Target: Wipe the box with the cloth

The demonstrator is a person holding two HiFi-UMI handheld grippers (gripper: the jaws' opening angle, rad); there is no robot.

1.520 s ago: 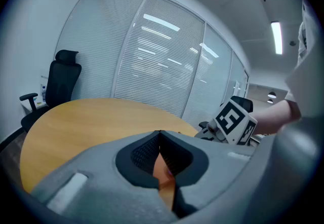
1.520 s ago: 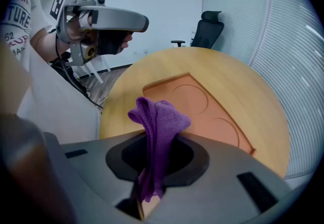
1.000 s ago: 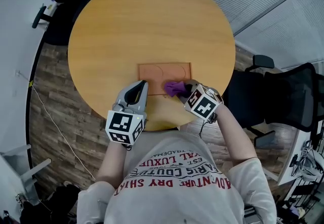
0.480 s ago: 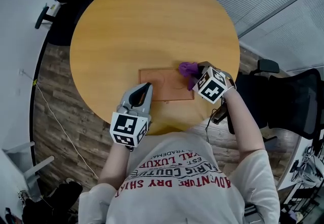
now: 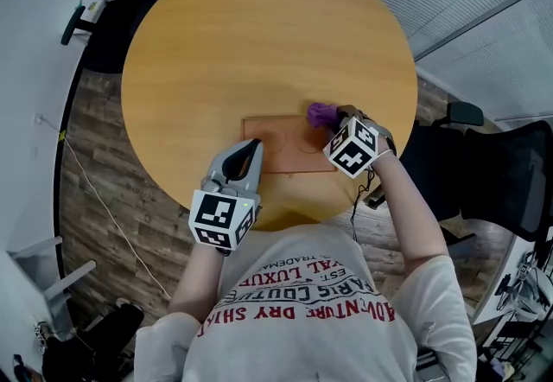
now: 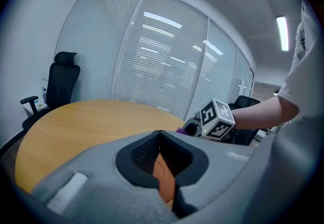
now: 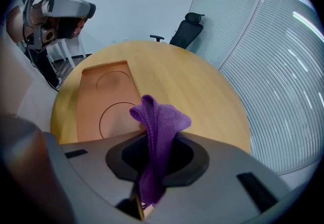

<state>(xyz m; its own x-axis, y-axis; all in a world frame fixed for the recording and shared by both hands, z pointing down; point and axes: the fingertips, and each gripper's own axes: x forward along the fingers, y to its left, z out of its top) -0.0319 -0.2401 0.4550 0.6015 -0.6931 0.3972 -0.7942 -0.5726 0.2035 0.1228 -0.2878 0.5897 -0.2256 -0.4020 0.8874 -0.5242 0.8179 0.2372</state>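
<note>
Lying flat near the 6 o'clock edge of the round table (image 5: pixel 259 35), the box (image 5: pixel 289 151) has the purple cloth (image 5: pixel 321 115) at its 1 o'clock corner, clenched in the right gripper (image 5: pixel 334 122). The left gripper (image 5: pixel 251 147), jaws pressed together on nothing, is at the box's 8 o'clock corner.

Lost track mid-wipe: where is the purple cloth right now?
The purple cloth is pinched in the right tool, at the far right corner of the flat orange box in the head view.
</note>
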